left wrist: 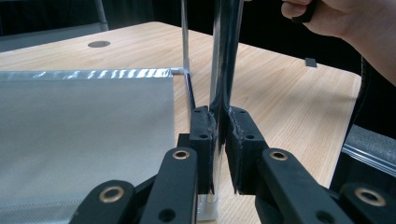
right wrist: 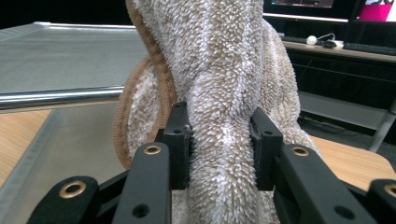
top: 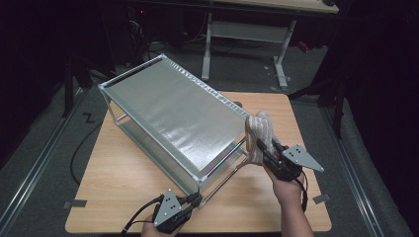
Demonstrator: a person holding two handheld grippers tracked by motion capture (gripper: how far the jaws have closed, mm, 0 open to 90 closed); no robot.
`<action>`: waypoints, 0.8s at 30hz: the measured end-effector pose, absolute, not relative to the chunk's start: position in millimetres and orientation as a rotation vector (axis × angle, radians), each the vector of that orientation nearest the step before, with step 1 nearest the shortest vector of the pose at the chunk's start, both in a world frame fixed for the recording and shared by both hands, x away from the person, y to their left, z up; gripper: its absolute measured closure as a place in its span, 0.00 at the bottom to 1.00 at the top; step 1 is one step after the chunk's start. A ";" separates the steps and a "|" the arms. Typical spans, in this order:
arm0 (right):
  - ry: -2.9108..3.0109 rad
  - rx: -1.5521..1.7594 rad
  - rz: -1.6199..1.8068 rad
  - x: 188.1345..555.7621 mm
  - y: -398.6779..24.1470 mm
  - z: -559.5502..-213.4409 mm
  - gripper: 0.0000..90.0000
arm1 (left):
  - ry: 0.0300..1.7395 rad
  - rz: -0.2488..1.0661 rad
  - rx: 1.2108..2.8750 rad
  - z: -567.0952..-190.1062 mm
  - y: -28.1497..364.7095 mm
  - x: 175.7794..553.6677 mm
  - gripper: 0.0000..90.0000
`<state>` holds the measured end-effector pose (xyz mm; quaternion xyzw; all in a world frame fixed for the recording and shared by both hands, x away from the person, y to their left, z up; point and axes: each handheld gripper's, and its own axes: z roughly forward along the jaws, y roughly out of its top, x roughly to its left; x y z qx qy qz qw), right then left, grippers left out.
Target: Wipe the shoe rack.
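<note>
left gripper (top: 196, 201) clamped on rack leg (left wrist: 223, 88), right gripper (top: 262, 150) squeezing fuzzy slipper (right wrist: 224, 93), wooden table (top: 123, 177)

My table (top: 128, 173) lit from above, room around it dark, soft glare on the rack's metal pole (left wrist: 223, 56), my nearest jaws slightly blurred.

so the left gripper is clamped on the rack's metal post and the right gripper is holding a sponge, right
Not a sponge: the right gripper is shut on a fluffy slipper, plain in the right gripper view. The left gripper is indeed clamped on the rack's metal post.
</note>
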<state>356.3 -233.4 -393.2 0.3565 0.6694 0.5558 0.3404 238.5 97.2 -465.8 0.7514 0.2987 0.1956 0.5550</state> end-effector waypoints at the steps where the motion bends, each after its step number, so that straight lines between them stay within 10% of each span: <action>1: 1.745 0.926 1.445 355.3 -232.9 -393.0 0.74 | 0.703 0.461 1.773 -466.1 97.4 238.7 0.90; 24: 1.986 0.557 1.549 269.3 -167.6 -387.9 0.74 | 0.636 0.437 1.759 -470.8 93.7 247.8 0.90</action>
